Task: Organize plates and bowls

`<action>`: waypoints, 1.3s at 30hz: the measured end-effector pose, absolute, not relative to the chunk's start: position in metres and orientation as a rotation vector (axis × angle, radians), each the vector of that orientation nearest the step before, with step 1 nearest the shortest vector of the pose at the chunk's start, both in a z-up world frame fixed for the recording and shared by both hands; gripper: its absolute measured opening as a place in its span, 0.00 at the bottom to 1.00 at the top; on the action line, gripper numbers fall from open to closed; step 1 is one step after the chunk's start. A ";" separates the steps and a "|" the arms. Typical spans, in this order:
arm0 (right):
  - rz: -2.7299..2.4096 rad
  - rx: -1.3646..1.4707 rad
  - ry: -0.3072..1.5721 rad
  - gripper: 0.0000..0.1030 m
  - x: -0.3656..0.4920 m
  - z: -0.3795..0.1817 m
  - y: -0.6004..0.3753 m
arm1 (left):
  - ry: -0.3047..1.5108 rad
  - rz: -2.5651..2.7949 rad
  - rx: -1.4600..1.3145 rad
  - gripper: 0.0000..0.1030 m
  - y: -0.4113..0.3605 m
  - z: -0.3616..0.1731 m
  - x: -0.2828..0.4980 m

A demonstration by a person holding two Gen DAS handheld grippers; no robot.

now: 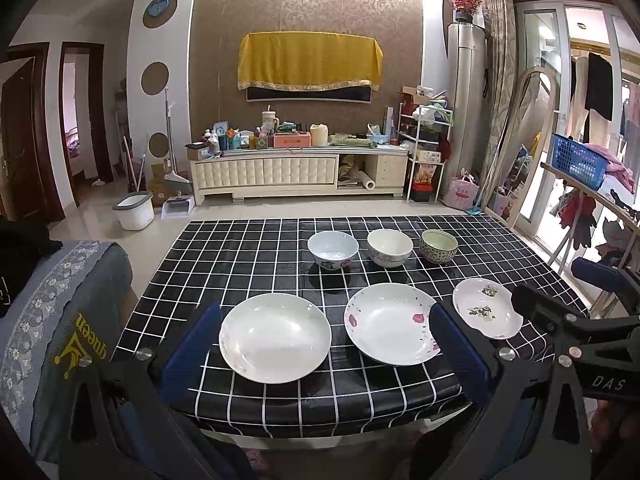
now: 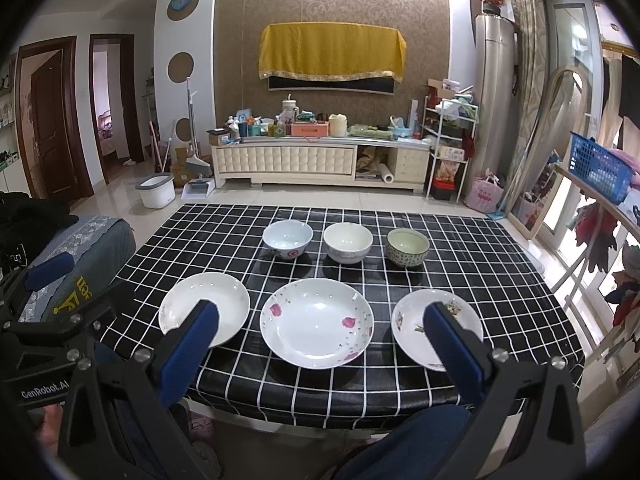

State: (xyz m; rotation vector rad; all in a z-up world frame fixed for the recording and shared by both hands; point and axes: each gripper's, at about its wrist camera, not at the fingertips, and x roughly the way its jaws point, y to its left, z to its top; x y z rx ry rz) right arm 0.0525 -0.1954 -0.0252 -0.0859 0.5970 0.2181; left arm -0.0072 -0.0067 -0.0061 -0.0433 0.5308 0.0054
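Three plates lie in a front row on the black checked table [image 1: 248, 272]: a plain white plate [image 1: 275, 344] [image 2: 205, 309], a plate with pink flowers [image 1: 390, 323] [image 2: 317, 323] and a small plate with a green pattern [image 1: 487, 309] [image 2: 416, 322]. Behind them stand three bowls: a white-blue bowl [image 1: 333, 249] [image 2: 288, 239], a cream bowl [image 1: 389, 247] [image 2: 347, 242] and a green patterned bowl [image 1: 438, 245] [image 2: 408, 247]. My left gripper [image 1: 326, 322] is open and empty, held before the front edge. My right gripper [image 2: 322, 314] is open and empty, also before the front edge.
A grey cushioned seat [image 1: 68, 320] stands left of the table. A drying rack with a blue basket [image 1: 576, 160] stands to the right. A white bucket [image 1: 134, 210] and a TV cabinet [image 1: 296, 168] stand beyond the table's far edge.
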 end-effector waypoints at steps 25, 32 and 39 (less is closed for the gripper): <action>0.309 -0.061 0.651 1.00 0.122 -0.016 -0.156 | 0.565 0.015 -0.053 1.00 0.034 0.011 0.051; 0.357 -0.110 0.770 1.00 0.167 -0.039 -0.114 | 0.645 0.028 -0.086 1.00 0.075 -0.004 0.089; 0.401 -0.169 0.845 1.00 0.194 -0.079 -0.070 | 0.756 0.060 -0.123 1.00 0.114 -0.039 0.116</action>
